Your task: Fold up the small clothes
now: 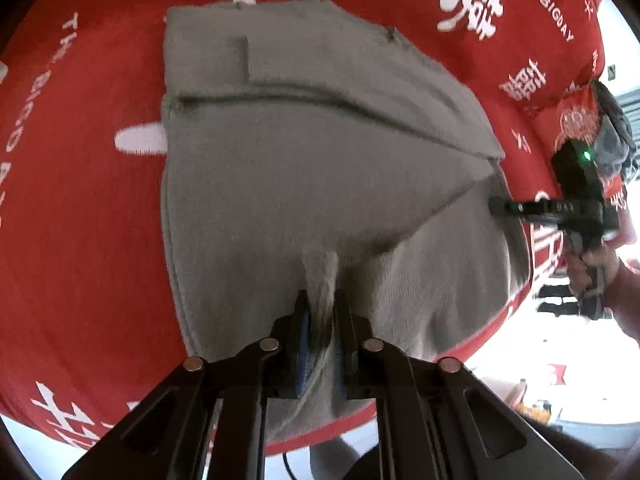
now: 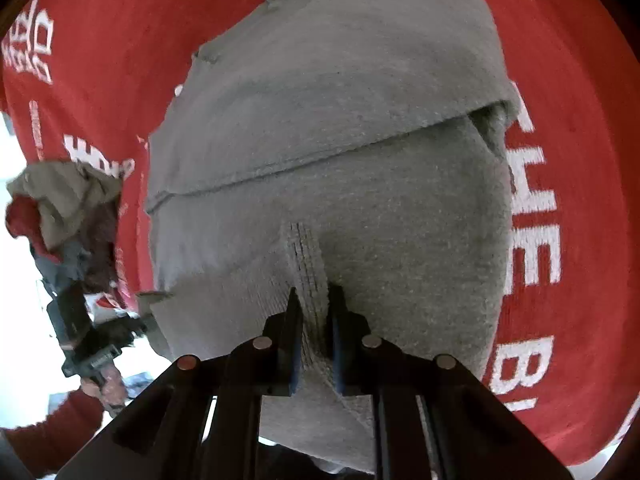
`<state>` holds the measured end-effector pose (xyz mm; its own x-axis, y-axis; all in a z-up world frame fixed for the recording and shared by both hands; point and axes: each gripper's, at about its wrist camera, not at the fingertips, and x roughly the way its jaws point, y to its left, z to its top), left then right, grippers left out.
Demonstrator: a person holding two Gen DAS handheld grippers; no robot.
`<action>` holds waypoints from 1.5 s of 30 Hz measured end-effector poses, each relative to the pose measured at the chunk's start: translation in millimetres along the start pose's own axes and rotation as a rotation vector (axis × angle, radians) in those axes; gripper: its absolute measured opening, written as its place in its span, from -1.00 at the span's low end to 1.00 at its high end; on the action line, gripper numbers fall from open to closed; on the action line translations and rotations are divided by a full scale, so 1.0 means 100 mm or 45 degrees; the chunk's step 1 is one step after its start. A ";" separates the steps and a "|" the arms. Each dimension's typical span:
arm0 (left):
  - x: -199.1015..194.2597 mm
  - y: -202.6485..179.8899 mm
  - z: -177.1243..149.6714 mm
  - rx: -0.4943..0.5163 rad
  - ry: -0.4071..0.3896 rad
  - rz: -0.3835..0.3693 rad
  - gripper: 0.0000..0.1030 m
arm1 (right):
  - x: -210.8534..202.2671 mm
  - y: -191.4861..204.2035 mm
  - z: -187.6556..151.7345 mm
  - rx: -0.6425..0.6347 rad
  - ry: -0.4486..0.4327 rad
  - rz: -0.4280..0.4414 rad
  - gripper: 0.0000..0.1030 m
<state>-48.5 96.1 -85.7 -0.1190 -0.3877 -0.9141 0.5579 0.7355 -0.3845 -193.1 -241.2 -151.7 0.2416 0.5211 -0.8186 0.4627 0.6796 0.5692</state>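
A grey knitted garment [image 1: 288, 152] lies spread on the red printed cloth [image 1: 80, 200], with one layer folded over along a seam. My left gripper [image 1: 320, 300] is shut on a pinched ridge of its near edge. In the right wrist view the same grey garment [image 2: 340, 120] fills the middle, and my right gripper [image 2: 312, 296] is shut on a ribbed fold of it. The right gripper [image 1: 496, 204] also shows at the garment's right edge in the left wrist view, held by a hand [image 1: 596, 264]. The left gripper [image 2: 156, 296] shows at the garment's left edge in the right wrist view.
The red cloth [image 2: 580, 160] carries white lettering and characters. A heap of other clothes [image 2: 64, 208] lies at the left in the right wrist view, and a heap of clothes [image 1: 608, 136] lies far right in the left wrist view. Bright floor [image 1: 560, 360] lies past the cloth's edge.
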 end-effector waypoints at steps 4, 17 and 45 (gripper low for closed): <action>-0.28 -0.06 0.07 -0.035 -0.117 -0.010 -0.86 | -0.36 0.25 -0.07 -0.088 -0.145 -0.007 -0.88; -0.97 -0.20 1.08 0.007 -0.413 0.038 -0.86 | -1.25 0.84 0.62 -0.293 -0.438 -0.118 -0.88; -0.15 0.51 2.14 -0.263 -0.310 0.568 0.22 | -0.40 0.06 2.07 -0.162 -0.344 -0.365 -0.32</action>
<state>157.1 20.7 -63.7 0.2994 -0.1128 -0.9474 0.3348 0.9423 -0.0063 -23.3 -365.3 -131.3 0.3411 0.1591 -0.9265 0.4388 0.8447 0.3066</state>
